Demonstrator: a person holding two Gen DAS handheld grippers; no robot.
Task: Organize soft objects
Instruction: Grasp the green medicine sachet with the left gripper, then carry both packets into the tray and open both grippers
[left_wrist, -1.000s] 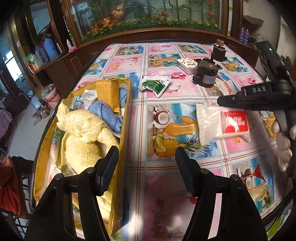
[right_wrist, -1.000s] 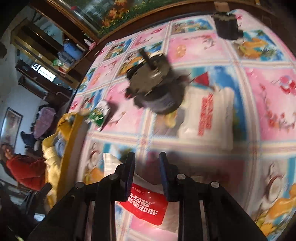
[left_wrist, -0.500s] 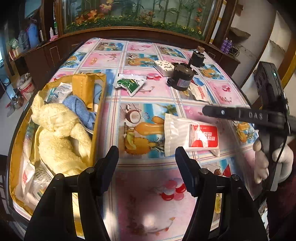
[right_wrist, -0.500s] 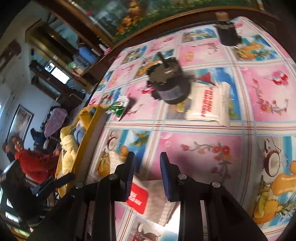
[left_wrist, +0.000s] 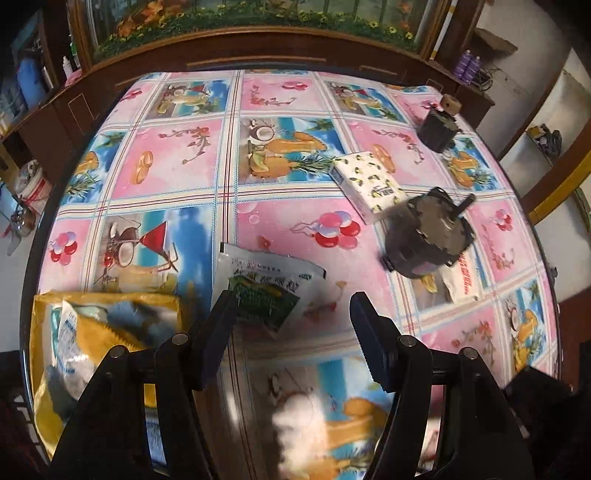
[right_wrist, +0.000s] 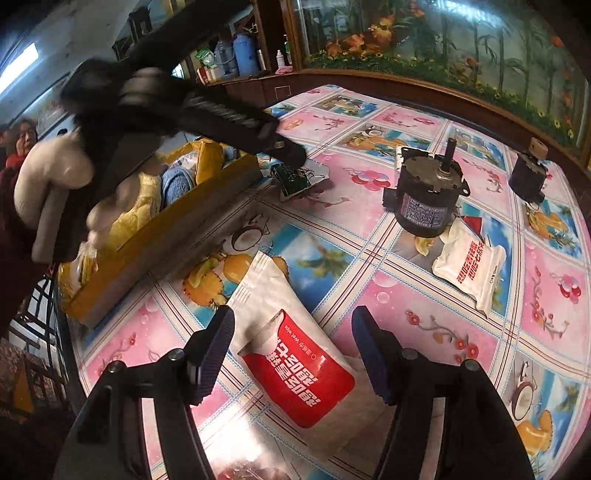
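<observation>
2 motors (right_wrist: 424, 199), 2 red-white wipe packs (right_wrist: 295, 365), 1 green sachet (left_wrist: 264, 291), 1 tissue pk (left_wrist: 365, 186), 1 yellow box (right_wrist: 155, 236)

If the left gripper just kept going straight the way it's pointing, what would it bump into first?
Most likely the green and white sachet lying on the tablecloth. The open left gripper points down at it, one fingertip already at its edge; the right wrist view shows the same. How much gap remains is hard to judge.

Both cameras ride the claws and look steeply down, close over the table (left_wrist: 229, 173). The left view faces the far cabinet; the right looks across from beside it. Both take in the green sachet (left_wrist: 264, 291) (right_wrist: 295, 177) and the large motor (left_wrist: 428, 236) (right_wrist: 424, 199).
</observation>
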